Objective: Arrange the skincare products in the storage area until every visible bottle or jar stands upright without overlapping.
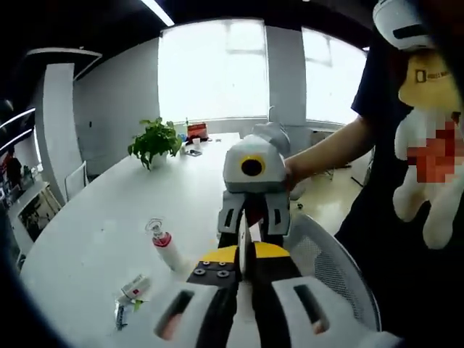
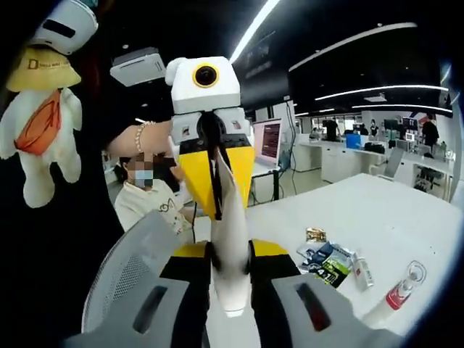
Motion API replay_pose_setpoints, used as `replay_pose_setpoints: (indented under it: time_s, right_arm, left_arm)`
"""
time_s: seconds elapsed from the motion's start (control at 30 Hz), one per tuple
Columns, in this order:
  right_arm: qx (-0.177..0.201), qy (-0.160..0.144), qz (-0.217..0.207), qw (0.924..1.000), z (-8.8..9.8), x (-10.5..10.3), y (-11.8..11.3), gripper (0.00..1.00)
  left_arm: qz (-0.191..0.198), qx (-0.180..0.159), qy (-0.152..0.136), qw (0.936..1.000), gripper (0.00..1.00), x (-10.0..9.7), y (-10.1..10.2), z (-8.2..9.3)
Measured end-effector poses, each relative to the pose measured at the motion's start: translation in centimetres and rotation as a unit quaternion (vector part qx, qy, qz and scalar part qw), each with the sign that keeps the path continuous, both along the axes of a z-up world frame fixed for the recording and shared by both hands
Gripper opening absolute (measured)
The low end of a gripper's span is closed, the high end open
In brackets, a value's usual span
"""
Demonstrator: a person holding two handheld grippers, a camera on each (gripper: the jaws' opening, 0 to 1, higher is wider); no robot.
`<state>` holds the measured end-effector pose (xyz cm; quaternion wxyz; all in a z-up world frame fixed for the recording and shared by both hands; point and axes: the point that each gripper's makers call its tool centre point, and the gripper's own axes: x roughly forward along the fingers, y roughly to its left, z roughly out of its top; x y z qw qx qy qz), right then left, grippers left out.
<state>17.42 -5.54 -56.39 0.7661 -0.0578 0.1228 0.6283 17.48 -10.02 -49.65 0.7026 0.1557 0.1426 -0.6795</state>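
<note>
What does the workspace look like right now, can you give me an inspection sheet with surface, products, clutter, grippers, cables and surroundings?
Surface: white table, long, mostly bare.
Job's things: white tube held in the air between both grippers; pump bottle with a red band and clear cap lying on its side; small tube lying flat.
Clutter: sachets in a loose pile; potted plant at the far end.
Grippers: left gripper and right gripper both shut on the white tube, facing each other.
Cables: nothing seen.
Surroundings: mesh chair by the table, plush toy hanging on the person, bright windows, office desks with monitors.
</note>
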Motion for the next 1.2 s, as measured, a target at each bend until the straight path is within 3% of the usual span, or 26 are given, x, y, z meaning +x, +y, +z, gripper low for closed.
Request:
replay_pose_setpoints:
  time_s: [0.1,0.33,0.37,0.6,0.77,0.93,1.2]
  right_arm:
    - [-0.008,0.004,-0.006,0.9999,-0.9,-0.2,-0.2,0.21]
    - [0.004,0.013,-0.014,0.9998,-0.4,0.1,-0.4,0.18]
    - [-0.005,0.014,-0.010,0.9998,-0.6,-0.1,-0.4,0.17]
    - [-0.029,0.010,-0.005,0.9995,-1.6,-0.3,-0.6,0.15]
    - [-0.026,0.002,-0.002,0.9997,-1.3,-0.1,-0.6,0.14]
    - [-0.031,-0.008,0.003,0.9995,-1.2,0.2,-0.5,0.14]
    - [-0.063,-0.016,-0.006,0.9979,-2.8,1.2,-1.6,0.16]
  left_arm:
    - [-0.003,-0.007,0.001,1.0000,0.10,0.1,-0.2,0.6]
    - [-0.007,-0.015,-0.010,0.9998,0.12,-0.6,-0.9,1.1]
    - [-0.022,-0.010,-0.013,0.9996,0.13,-1.0,-1.0,0.9]
    - [-0.028,0.036,-0.034,0.9984,0.16,-0.5,-0.1,-1.1]
    - [-0.036,0.074,-0.042,0.9957,0.20,0.0,0.5,-2.8]
    - [-0.035,0.088,-0.043,0.9946,0.21,0.4,0.5,-3.7]
    - [-0.017,0.101,-0.040,0.9939,0.19,1.5,-0.3,-5.4]
